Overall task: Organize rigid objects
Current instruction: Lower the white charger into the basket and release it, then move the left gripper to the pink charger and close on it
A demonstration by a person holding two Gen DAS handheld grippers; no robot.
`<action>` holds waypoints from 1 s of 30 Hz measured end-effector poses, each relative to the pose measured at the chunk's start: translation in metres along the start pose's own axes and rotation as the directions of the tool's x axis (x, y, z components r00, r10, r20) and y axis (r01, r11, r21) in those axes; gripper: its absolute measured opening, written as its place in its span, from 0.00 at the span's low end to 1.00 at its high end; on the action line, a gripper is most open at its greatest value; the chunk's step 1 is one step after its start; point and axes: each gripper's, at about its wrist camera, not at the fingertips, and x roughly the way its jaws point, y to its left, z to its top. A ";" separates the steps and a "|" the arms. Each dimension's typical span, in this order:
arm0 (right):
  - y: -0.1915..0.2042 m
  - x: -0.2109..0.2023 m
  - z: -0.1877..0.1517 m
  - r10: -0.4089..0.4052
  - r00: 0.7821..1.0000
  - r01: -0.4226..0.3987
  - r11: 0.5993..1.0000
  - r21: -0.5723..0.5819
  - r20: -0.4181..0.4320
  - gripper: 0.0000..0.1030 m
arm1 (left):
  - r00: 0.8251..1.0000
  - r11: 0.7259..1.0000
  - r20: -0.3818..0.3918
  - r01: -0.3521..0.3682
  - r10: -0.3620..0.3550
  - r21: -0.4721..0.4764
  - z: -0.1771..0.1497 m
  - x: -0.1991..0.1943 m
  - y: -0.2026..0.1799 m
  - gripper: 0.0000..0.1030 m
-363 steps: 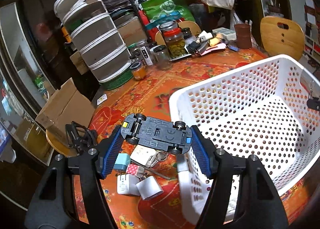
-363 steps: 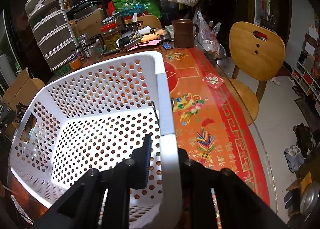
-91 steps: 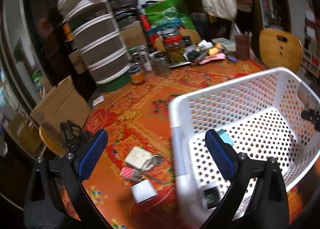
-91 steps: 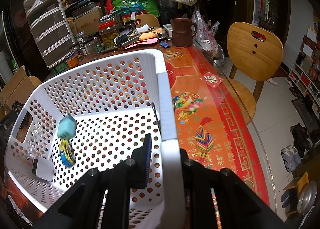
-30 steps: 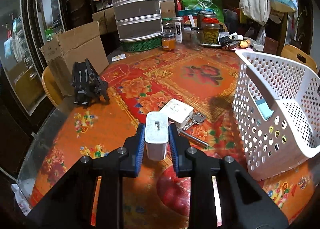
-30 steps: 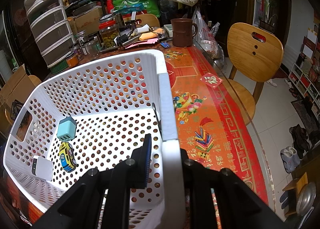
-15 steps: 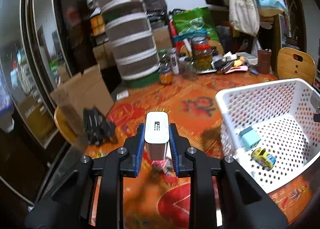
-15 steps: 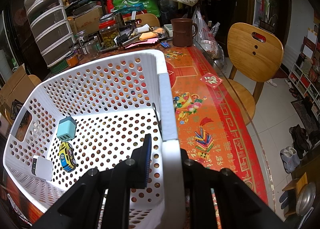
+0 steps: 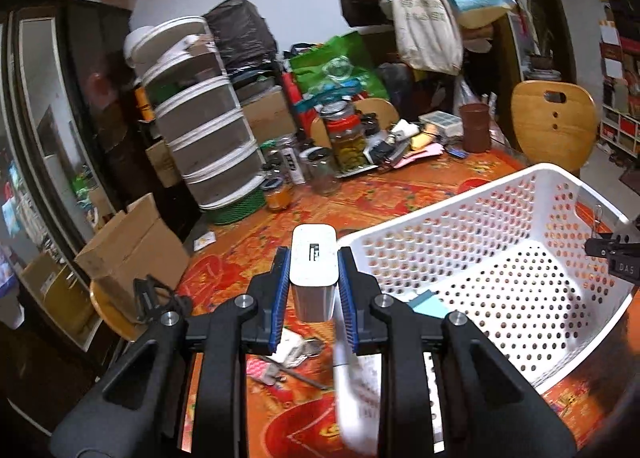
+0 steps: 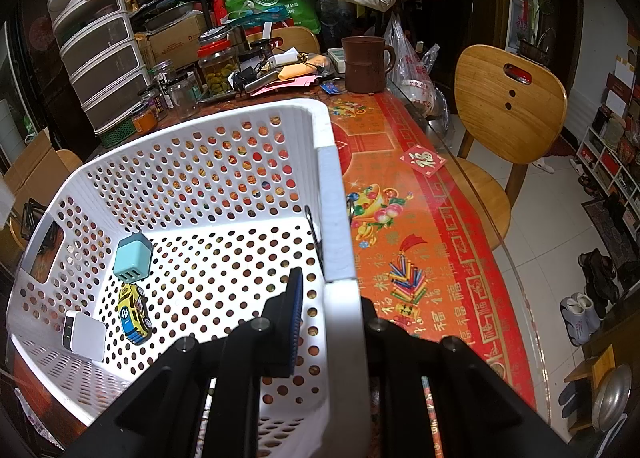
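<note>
the basket (image 10: 328, 193) is white perforated plastic, the charger (image 9: 313, 258) smooth matt white plastic between ribbed blue pads (image 9: 280, 294), the chair (image 10: 508, 101) polished wood, the tablecloth (image 10: 420, 217) glossy, the box (image 9: 132, 242) plain cardboard.

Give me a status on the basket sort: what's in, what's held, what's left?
Done: a teal charger, yellow toy car and white adapter lie in the white basket. In hand: the left claw is shut on a white power bank, above the table beside the basket; the right claw clamps the basket wall. Left: a white block with keys and a pink item on the tablecloth.
</note>
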 end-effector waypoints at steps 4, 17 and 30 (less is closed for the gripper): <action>0.000 0.000 0.000 0.000 1.000 0.000 1.000 0.000 0.000 0.14 | 0.999 0.999 -0.027 0.043 -0.042 0.028 0.001 0.008 -0.027 0.21; 0.000 0.000 0.000 0.000 1.000 0.000 1.000 -0.001 0.000 0.14 | 0.986 0.991 -0.140 0.106 -0.094 0.084 -0.025 0.046 -0.068 0.22; 0.000 0.002 -0.002 0.008 1.000 -0.008 1.000 -0.003 -0.006 0.14 | 0.998 0.997 0.004 0.062 -0.062 0.054 -0.022 0.014 -0.027 1.00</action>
